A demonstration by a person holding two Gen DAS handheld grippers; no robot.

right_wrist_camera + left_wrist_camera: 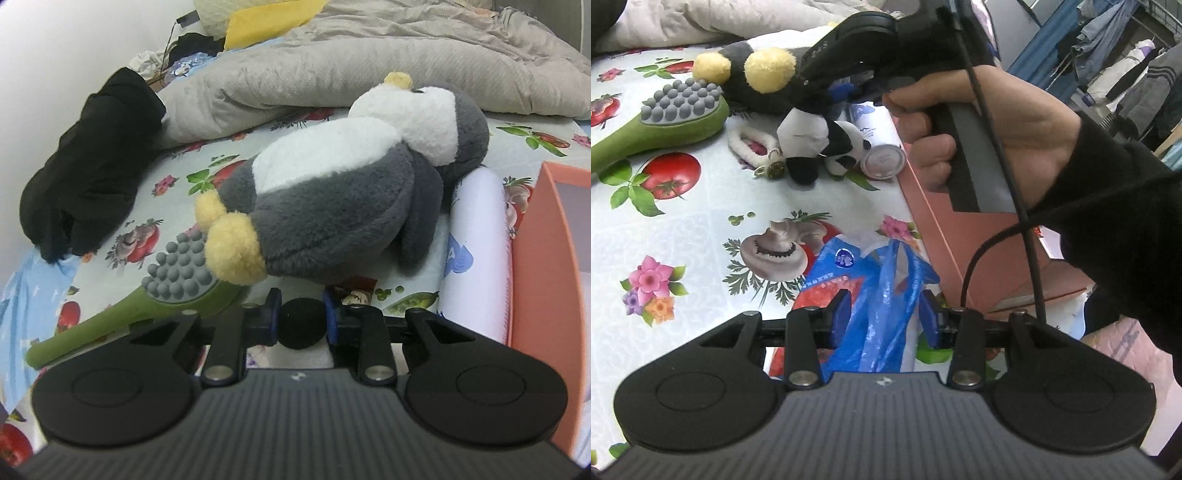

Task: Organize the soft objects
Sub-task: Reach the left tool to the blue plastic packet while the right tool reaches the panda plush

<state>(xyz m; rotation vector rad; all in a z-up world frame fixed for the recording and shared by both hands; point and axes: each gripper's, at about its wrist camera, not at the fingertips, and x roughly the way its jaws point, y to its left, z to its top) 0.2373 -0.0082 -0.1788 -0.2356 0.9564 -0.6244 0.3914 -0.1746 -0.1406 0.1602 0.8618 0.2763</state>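
Gripping panda toy (827, 147) — right claw (301, 319)

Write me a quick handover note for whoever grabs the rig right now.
Right tool: shut on a black part of the small panda plush, just above the floral sheet.
Left tool: blue plastic bag between its pads; whether it is clamped I cannot tell.
Penguin plush lies on the sheet beside the green massage brush, with the pink box to the right.
Done: nothing visibly packed.
Left: panda, then penguin.

penguin plush (332, 199) on bedsheet (177, 170) | massage brush (155, 295) left – box (546, 258) right
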